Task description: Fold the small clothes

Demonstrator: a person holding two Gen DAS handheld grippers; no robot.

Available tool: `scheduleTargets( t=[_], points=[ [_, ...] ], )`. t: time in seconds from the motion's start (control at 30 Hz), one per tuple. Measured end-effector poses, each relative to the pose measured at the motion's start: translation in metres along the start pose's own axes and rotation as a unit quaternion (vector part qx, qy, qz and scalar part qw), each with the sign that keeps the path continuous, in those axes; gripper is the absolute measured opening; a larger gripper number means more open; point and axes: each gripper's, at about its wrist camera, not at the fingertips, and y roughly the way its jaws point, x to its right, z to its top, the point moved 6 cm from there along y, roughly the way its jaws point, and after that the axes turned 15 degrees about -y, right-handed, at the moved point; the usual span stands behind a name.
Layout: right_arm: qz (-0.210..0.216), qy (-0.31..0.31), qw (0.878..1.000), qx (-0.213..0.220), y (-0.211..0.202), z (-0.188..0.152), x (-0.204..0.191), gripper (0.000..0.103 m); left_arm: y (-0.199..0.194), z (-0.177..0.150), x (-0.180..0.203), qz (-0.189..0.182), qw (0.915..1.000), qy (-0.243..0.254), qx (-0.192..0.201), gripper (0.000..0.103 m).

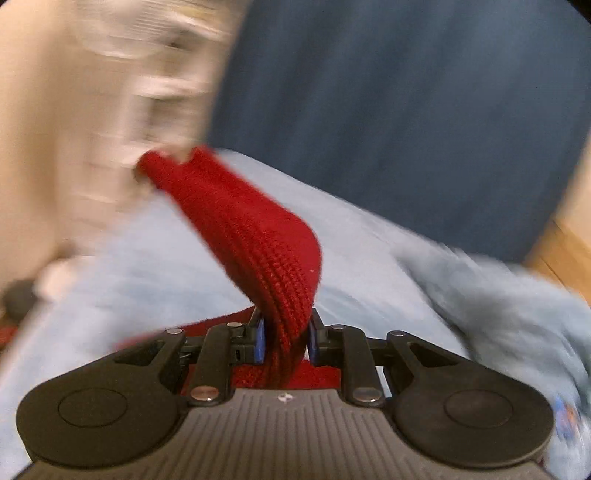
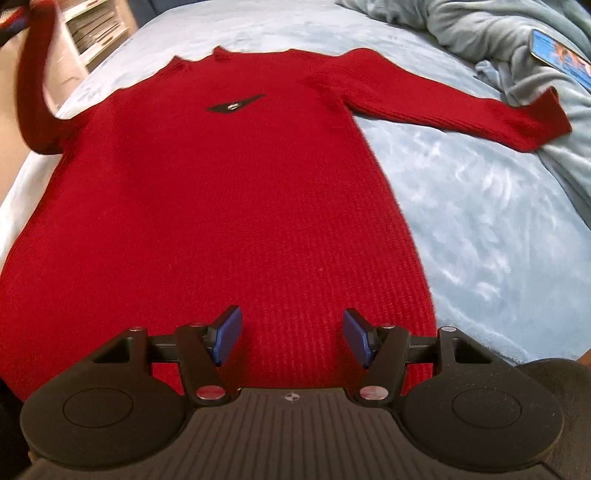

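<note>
A red knit sweater (image 2: 229,192) lies flat on a light blue bed cover (image 2: 480,206), neck at the far end. Its right sleeve (image 2: 461,107) lies stretched out to the right. Its left sleeve (image 2: 33,92) is lifted up off the bed at the far left. My left gripper (image 1: 284,341) is shut on that red sleeve (image 1: 251,229), which hangs away from the jaws in the blurred left wrist view. My right gripper (image 2: 291,336) is open and empty, hovering over the sweater's hem.
A rumpled grey-blue blanket (image 2: 498,33) is piled at the far right with a blue phone-like object (image 2: 561,62) on it. White shelves (image 2: 96,26) stand beyond the bed's far left corner. A dark blue surface (image 1: 406,92) fills the background of the left wrist view.
</note>
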Motion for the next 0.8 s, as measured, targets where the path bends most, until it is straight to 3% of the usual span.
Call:
scheduleTargets(
  t=[0.03,0.07,0.1,0.13,0.2,0.23,0.33,0.4,0.47,0.53,0.63,0.7,0.8],
  points=[
    [-0.002,0.005,1.0,0.001,0.001,0.001,0.004,0.063,0.016,-0.027,0.027,-0.019,0.9992,0.023,-0.028,0.032],
    [-0.004,0.009,1.0,0.002,0.002,0.001,0.008,0.063,0.037,-0.058,0.046,-0.027,0.9967,0.046,-0.062,0.062],
    [-0.007,0.013,1.0,0.002,0.003,0.001,0.012,0.063,0.056,-0.09,0.057,-0.023,0.9921,0.068,-0.103,0.101],
    [-0.01,0.017,1.0,0.001,0.004,0.0,0.016,0.063,0.074,-0.123,0.063,-0.001,0.9852,0.101,-0.138,0.102],
    [-0.016,0.023,1.0,-0.001,0.004,-0.001,0.025,0.063,0.089,-0.165,0.054,0.046,0.9729,0.169,-0.152,0.101],
    [-0.018,0.026,0.999,-0.001,0.003,-0.002,0.03,0.063,0.085,-0.175,0.039,0.06,0.9704,0.178,-0.151,0.101],
    [-0.026,0.034,0.999,0.002,0.003,-0.006,0.045,0.063,0.049,-0.169,-0.027,0.076,0.9758,0.142,-0.148,0.102],
    [-0.032,0.04,0.999,0.0,0.008,-0.008,0.054,0.063,0.015,-0.152,-0.077,0.117,0.9791,0.123,-0.112,0.103],
    [-0.038,0.051,0.998,-0.003,0.013,-0.007,0.062,0.063,-0.009,-0.135,-0.132,0.168,0.9754,0.11,-0.09,0.103],
    [-0.042,0.062,0.997,0.006,0.016,-0.003,0.068,0.063,-0.021,-0.125,-0.177,0.194,0.97,0.086,-0.118,0.103],
    [-0.036,0.084,0.996,0.007,0.028,0.001,0.076,0.067,-0.026,-0.143,-0.222,0.172,0.9629,0.029,-0.206,0.103],
    [-0.03,0.105,0.994,-0.003,0.039,0.001,0.084,0.071,-0.032,-0.164,-0.229,0.145,0.9569,0.022,-0.251,0.103],
    [-0.034,0.125,0.991,-0.018,0.054,-0.003,0.096,0.084,-0.035,-0.194,-0.227,0.121,0.9469,0.031,-0.296,0.103]
  ],
)
